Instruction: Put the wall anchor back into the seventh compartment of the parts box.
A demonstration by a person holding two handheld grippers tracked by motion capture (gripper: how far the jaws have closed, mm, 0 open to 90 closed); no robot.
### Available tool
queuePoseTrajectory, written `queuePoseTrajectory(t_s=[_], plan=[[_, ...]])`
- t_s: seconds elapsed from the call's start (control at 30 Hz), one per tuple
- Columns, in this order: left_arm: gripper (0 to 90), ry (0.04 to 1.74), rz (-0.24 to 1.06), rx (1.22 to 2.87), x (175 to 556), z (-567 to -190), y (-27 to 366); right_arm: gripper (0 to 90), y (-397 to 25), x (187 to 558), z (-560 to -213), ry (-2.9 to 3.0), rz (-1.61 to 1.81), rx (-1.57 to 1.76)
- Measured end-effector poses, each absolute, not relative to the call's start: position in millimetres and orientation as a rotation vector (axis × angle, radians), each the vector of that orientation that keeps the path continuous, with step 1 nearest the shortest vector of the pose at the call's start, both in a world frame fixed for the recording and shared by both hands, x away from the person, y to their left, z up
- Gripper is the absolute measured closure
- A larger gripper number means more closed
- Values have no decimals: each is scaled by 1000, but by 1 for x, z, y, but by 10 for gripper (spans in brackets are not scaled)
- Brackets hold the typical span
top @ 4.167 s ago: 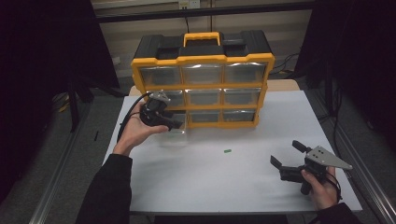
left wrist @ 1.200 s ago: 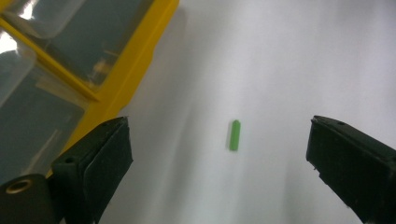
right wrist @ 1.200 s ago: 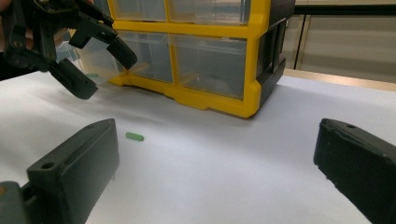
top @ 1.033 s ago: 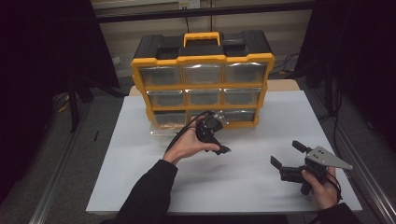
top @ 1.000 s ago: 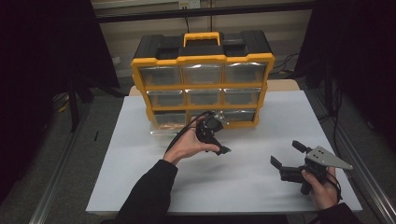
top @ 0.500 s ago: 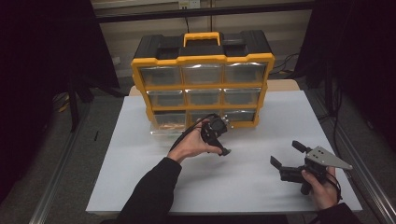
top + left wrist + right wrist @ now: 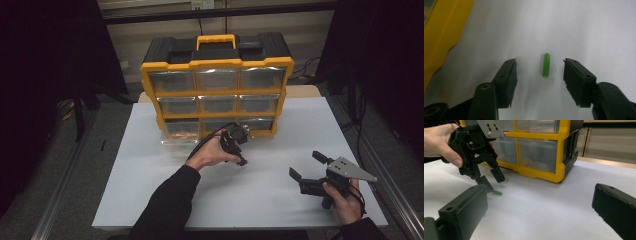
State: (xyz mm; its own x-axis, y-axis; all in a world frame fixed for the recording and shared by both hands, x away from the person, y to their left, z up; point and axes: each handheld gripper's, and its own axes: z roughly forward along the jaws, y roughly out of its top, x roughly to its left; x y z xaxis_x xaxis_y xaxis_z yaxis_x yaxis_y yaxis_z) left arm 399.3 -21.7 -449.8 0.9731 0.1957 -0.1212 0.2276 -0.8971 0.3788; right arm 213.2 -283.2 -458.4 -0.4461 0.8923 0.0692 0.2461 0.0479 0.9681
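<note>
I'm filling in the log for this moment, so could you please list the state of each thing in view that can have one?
Left gripper: open, jaws on either side of the plug, not touching it.
Green plug: lying flat on the table, not gripped.
Right gripper: open, holding nothing, over the table.
Organizer: upright; upper drawers shut.
Bottom left drawer: pulled out.
Table: white, bearing the organizer.
</note>
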Motion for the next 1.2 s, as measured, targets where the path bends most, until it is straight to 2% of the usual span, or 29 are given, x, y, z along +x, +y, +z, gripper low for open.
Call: queuePoseTrajectory(t_s=[0.73, 1.2], plan=[[839, 247, -88, 2764, 397, -453, -26, 0, -283, 214, -459, 1746, 1427, 1142], [846, 317, -146, 2713, 398, -453, -20, 0, -283, 214, -459, 1744, 1425, 1145]])
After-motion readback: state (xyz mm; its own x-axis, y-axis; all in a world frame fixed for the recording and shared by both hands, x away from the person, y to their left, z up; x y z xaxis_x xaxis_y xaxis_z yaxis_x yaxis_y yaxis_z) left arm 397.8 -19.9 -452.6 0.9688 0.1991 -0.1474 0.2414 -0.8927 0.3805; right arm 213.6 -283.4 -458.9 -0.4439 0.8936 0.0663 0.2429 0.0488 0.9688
